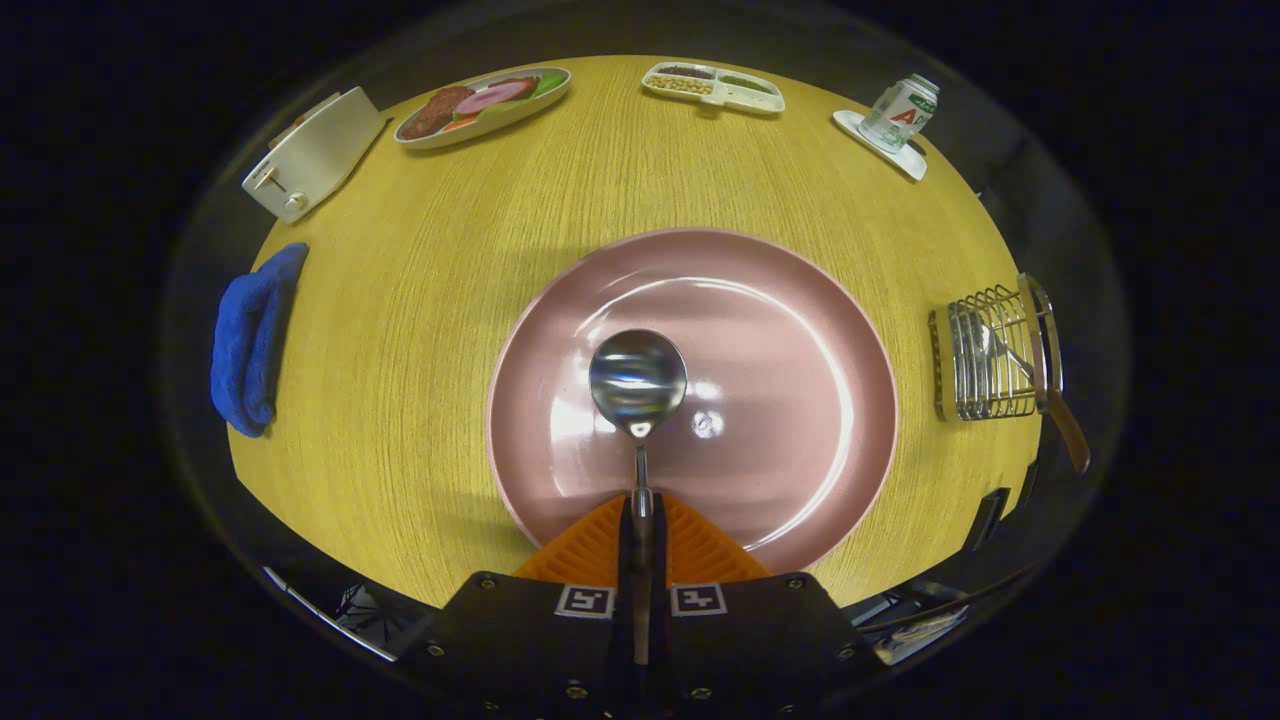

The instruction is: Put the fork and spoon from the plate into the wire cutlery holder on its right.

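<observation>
A metal spoon [638,385] juts forward from my gripper [640,515], whose two fingers are pressed together on its thin handle. The spoon's bowl hangs over the pink plate [800,330], which lies just ahead of the fingers on the wooden table. To the right of the plate stands the wire cutlery holder [985,355]. A fork [1005,350] lies inside it, tines showing through the wires. A wooden-handled piece [1065,425] sticks out at the holder's near right corner.
A blue cloth [250,340] lies left of the plate and a white toaster [315,150] stands beyond it. Far across the table [420,330] sit a dish of food [485,100], a divided snack tray [715,87] and a can on a saucer [898,115].
</observation>
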`<state>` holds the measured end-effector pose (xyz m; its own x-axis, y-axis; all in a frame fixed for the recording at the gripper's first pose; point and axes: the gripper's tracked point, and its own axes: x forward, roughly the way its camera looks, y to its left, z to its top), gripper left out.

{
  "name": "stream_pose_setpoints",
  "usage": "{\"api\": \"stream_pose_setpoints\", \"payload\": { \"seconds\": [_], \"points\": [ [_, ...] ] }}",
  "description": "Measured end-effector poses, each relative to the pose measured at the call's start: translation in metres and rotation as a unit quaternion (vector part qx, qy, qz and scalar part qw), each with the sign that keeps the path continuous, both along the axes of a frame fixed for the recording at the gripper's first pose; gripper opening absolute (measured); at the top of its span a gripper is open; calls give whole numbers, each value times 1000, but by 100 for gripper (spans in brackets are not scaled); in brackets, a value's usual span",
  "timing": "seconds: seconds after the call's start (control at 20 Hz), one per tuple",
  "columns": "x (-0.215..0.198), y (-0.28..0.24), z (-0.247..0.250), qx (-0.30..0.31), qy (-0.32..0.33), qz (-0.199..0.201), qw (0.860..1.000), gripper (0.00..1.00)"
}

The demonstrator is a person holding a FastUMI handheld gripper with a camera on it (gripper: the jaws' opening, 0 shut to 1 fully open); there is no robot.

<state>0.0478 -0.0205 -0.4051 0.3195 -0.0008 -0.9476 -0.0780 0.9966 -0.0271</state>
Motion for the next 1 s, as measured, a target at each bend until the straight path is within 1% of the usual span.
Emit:
{"api": "stream_pose_setpoints", "payload": {
  "seconds": [0.1,0.2,0.4,0.55,0.8,1.0],
  "points": [
    [2,-5,12,-10,-6,0,1000,6],
    [6,-15,27,-25,-15,-8,1000,6],
    [20,-42,67,-37,-55,-49,997,6],
    [27,-71,92,-45,-78,-83,993,6],
    [22,-128,121,-71,-82,-127,986,6],
    [8,-174,137,-96,-76,-152,981,6]
  ]
}}
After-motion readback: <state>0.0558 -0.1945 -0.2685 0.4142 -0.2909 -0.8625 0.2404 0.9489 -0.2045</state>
